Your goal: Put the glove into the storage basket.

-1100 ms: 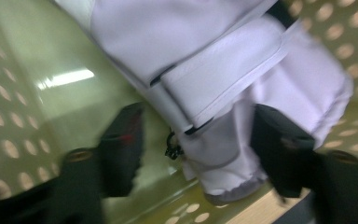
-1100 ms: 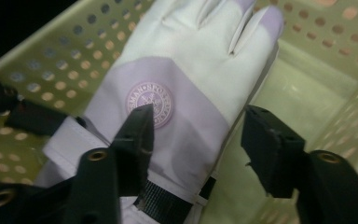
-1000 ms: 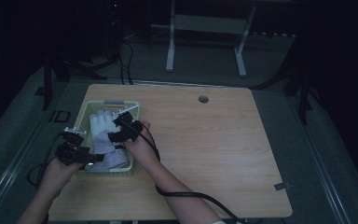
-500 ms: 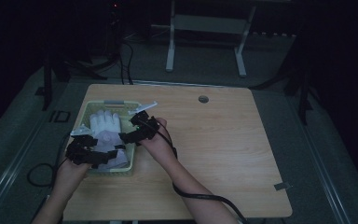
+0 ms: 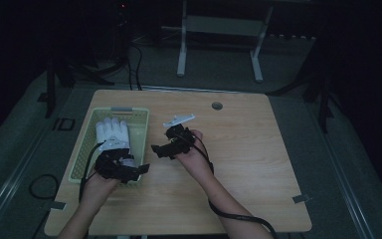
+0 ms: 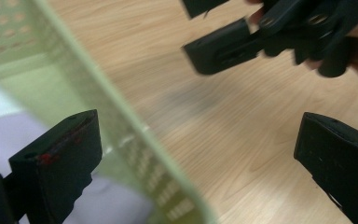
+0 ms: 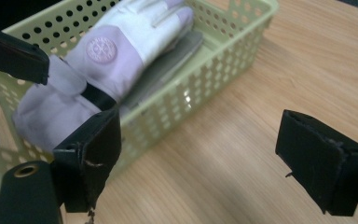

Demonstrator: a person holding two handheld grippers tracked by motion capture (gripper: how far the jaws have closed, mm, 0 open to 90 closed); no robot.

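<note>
- The green basket (image 5: 140, 130) sits near the left edge of the worktop (image 5: 258, 164), close to the person's side.
- A white glove (image 5: 112, 133) lies inside the basket, with its fingers pointing to the far end.
- In the right gripper view the glove (image 7: 116, 51) has a round pink badge on its back, and a grey flat thing (image 7: 168, 63) lies under it in the basket (image 7: 214, 60).
- The left gripper (image 5: 129, 170) hangs over the near right corner of the basket. Its jaws are spread wide after just opening, with nothing pinched between them.
- In the left gripper view the basket wall (image 6: 135, 154) runs between the two jaws, and neither jaw touches it.
- The right gripper (image 5: 163, 149) is over bare wood, just beside the basket's right wall. Its jaws are spread wide too, having just opened, and they hold nothing.
- A black cable (image 5: 229, 211) trails from the right gripper toward the near edge of the worktop.
</note>
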